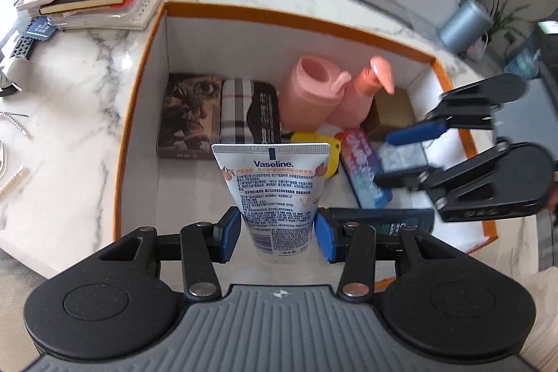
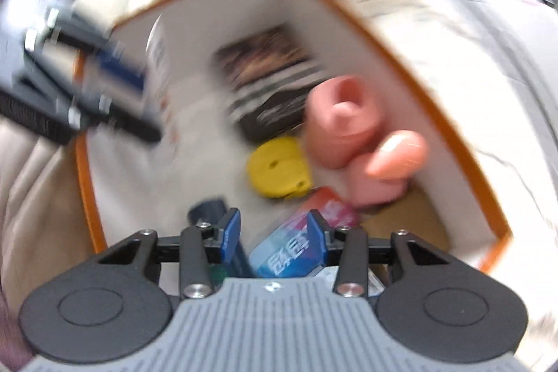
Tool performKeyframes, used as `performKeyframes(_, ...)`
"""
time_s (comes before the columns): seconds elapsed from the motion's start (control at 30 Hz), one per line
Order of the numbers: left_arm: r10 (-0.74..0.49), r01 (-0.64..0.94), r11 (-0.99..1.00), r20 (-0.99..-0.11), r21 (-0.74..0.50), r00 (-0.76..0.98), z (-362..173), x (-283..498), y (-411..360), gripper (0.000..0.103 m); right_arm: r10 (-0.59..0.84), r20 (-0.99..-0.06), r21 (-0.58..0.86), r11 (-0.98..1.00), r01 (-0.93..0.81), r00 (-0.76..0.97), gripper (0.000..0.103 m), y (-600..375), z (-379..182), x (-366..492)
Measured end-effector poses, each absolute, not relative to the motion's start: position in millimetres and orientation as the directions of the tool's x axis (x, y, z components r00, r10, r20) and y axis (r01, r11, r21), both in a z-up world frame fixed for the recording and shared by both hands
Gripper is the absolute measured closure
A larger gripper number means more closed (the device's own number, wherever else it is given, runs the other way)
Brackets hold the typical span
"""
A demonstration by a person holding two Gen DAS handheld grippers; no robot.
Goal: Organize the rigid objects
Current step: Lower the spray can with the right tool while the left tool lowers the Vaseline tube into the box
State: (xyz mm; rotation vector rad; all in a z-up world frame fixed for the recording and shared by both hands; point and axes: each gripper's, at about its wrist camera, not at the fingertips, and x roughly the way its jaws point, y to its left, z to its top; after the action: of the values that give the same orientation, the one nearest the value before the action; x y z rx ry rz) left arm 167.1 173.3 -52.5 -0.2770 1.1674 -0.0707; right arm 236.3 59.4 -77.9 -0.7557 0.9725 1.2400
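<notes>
1. Left gripper (image 1: 278, 232) fingers clamped on upright lotion tube (image 1: 275, 194) above box (image 1: 146, 86).
2. Right gripper (image 2: 274, 241) fingers parted, empty, above toothpaste carton (image 2: 289, 250).
3. Best lowered into bare floor beside book (image 1: 190, 115), kept upright.

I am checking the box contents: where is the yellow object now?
Left wrist view: the yellow object lies on the box floor, mid-box, behind the Vaseline tube, below the pink jug.
</notes>
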Motion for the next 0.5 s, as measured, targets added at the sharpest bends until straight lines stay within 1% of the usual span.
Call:
performKeyframes(0.07, -0.208, -0.085, 0.963, -0.908, -0.255, 0.363, -58, 171, 172, 0.051, 0.487, -0.870, 0.068, 0.270, -0.961, 0.075, 0.059, 47, -71, 233)
performKeyframes(0.17, -0.233, -0.101, 0.955, -0.917, -0.278, 0.323, -68, 179, 172, 0.051, 0.547, -0.826, 0.103, 0.386, -0.917, 0.137, 0.059, 31, -67, 229)
performKeyframes(0.3, -0.214, -0.101, 0.962, -0.930, -0.254, 0.298, -78, 188, 165, 0.050, 0.523, -0.817, 0.117, 0.561, -0.820, 0.241, 0.059, 17, -67, 223)
performKeyframes(0.5, -0.192, -0.124, 0.964, -0.939, -0.235, 0.286, -85, 199, 163, 0.050, 0.511, -0.797, 0.146, 0.679, -0.719, 0.321, 0.059, -5, -64, 209)
